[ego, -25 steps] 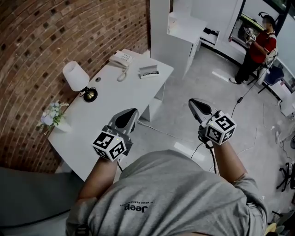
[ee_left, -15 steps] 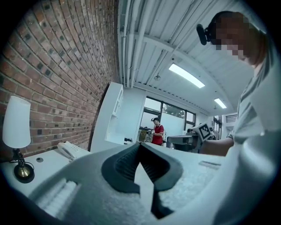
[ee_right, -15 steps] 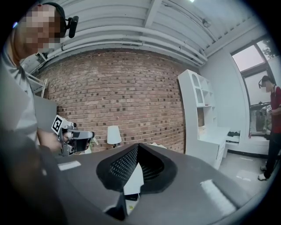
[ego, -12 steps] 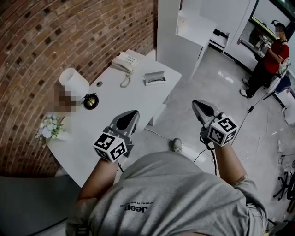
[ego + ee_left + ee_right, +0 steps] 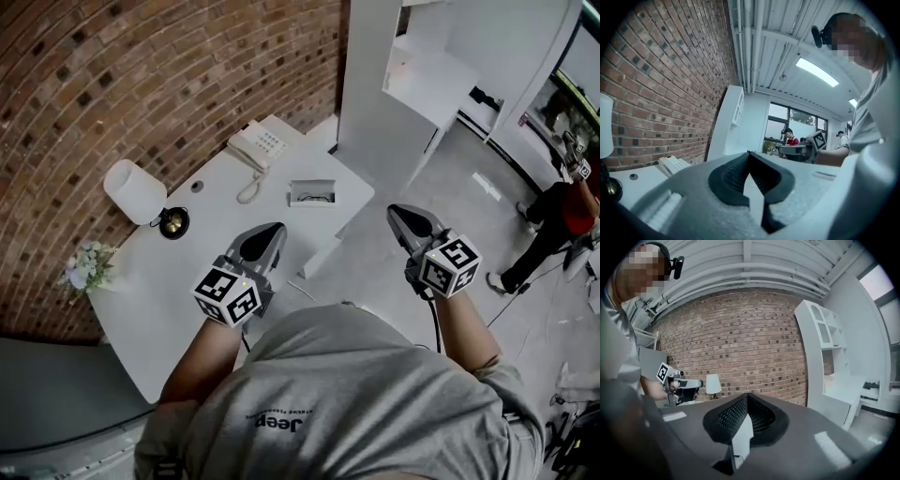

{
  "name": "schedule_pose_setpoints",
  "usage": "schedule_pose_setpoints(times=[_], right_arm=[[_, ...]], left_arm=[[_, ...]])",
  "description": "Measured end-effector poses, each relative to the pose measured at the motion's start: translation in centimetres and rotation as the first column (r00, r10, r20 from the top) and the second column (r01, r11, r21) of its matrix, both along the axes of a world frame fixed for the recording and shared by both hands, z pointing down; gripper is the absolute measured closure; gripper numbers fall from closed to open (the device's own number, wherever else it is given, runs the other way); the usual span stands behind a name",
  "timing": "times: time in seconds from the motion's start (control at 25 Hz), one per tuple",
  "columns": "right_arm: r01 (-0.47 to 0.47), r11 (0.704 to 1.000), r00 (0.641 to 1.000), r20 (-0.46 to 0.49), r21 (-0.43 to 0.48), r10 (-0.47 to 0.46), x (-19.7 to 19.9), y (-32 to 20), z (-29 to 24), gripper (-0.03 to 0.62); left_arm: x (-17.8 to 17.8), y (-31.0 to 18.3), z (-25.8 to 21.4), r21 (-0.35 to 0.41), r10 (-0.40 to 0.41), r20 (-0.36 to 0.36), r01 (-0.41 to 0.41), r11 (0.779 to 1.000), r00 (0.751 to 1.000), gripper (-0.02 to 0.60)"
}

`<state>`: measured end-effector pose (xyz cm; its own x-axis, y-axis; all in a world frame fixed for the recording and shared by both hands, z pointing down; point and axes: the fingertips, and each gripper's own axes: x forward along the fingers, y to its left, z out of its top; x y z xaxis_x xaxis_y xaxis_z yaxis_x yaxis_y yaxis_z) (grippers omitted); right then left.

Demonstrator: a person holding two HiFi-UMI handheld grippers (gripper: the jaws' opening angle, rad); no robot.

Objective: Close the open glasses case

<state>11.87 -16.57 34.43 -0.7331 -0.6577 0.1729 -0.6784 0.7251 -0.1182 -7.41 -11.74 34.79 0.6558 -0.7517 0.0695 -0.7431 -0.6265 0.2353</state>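
Note:
The glasses case (image 5: 312, 193) lies open on the white table (image 5: 187, 281), near its far right corner, with something dark inside. My left gripper (image 5: 274, 228) hovers shut and empty over the table's right edge, short of the case. Its tips meet in the left gripper view (image 5: 749, 153), where the case is hidden. My right gripper (image 5: 394, 210) is off the table over the floor, to the right of the case; its jaws look shut with nothing between them (image 5: 748, 394).
A white phone (image 5: 258, 145) sits behind the case. A white lamp (image 5: 136, 192) and flowers (image 5: 84, 267) stand along the brick wall. A tall white shelf unit (image 5: 375, 84) rises just past the table. A person in red (image 5: 562, 211) stands far right.
The table and the case have come nearer in the head view as I walk toward them. Both grippers keep their pose, still shut.

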Motion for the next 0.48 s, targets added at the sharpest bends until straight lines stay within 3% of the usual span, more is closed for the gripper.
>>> schedule_pose_setpoints(times=[0.24,0.48], right_arm=[[0.075,0.997,0.997,-0.002,0.001,-0.075,3.4,-7.3,0.0,0.585],[0.102,0.995,0.995,0.013,-0.008,-0.102,4.4,-12.4,0.4,0.585]], left_arm=[[4.5,-6.9,-0.3,0.014,-0.061,0.008,0.061,0.998,0.998,0.584],[6.1,-12.0,-0.1,0.008,-0.072,0.025,0.072,0.997,0.997,0.584]])
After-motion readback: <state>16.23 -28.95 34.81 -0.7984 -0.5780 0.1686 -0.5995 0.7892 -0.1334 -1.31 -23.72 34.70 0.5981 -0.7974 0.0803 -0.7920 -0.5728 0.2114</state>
